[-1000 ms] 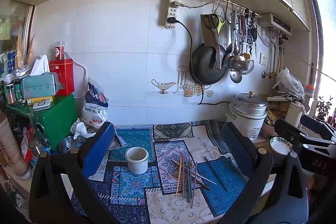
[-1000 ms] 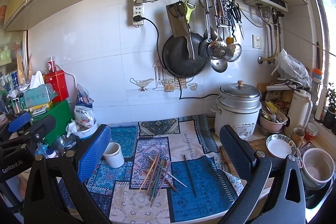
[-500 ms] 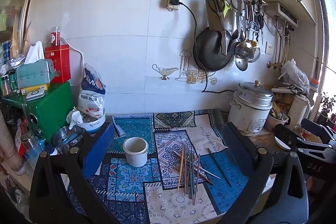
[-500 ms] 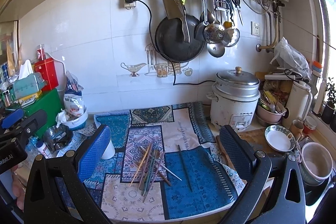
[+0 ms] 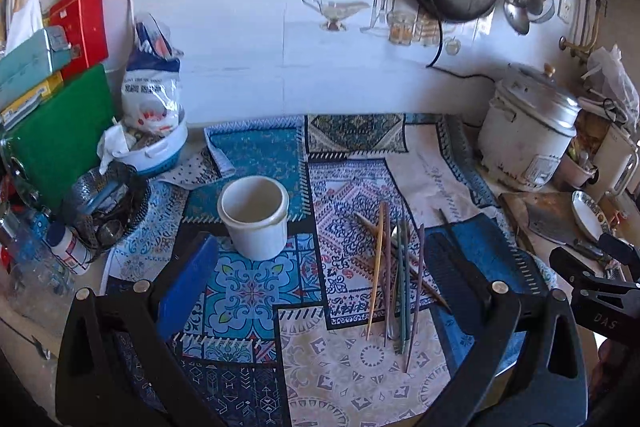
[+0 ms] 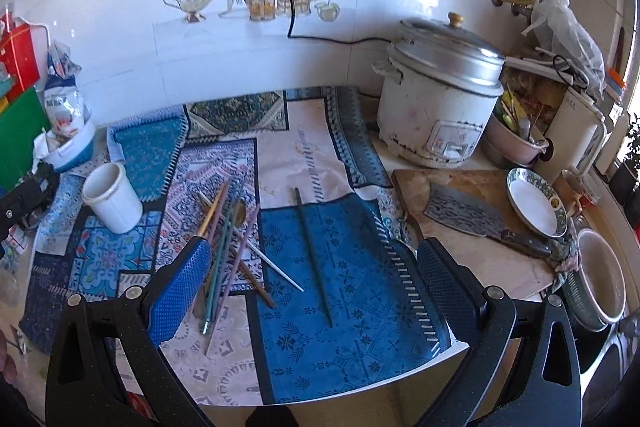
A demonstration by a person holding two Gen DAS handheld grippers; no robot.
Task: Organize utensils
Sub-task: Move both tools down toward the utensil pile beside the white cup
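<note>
White plastic cup stands upright and empty on the patterned cloth; right of it the chopsticks lie loose in a bundle. Left gripper and right gripper both hover above, jaws spread, holding nothing.

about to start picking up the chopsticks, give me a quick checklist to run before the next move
1. Left tongs open and empty: ok.
2. Right tongs open and empty: ok.
3. White cup upright, mouth clear, nothing seen inside: ok.
4. Chopstick pile loose on the patterned cloth, unobstructed: ok, though the sticks overlap, so picking out a single one may be fiddly.
5. Lone dark chopstick lies apart on the blue patch, between the right tongs' fingers: ok.
6. Cleaver on the cutting board, clear of the chopsticks: ok.
</note>
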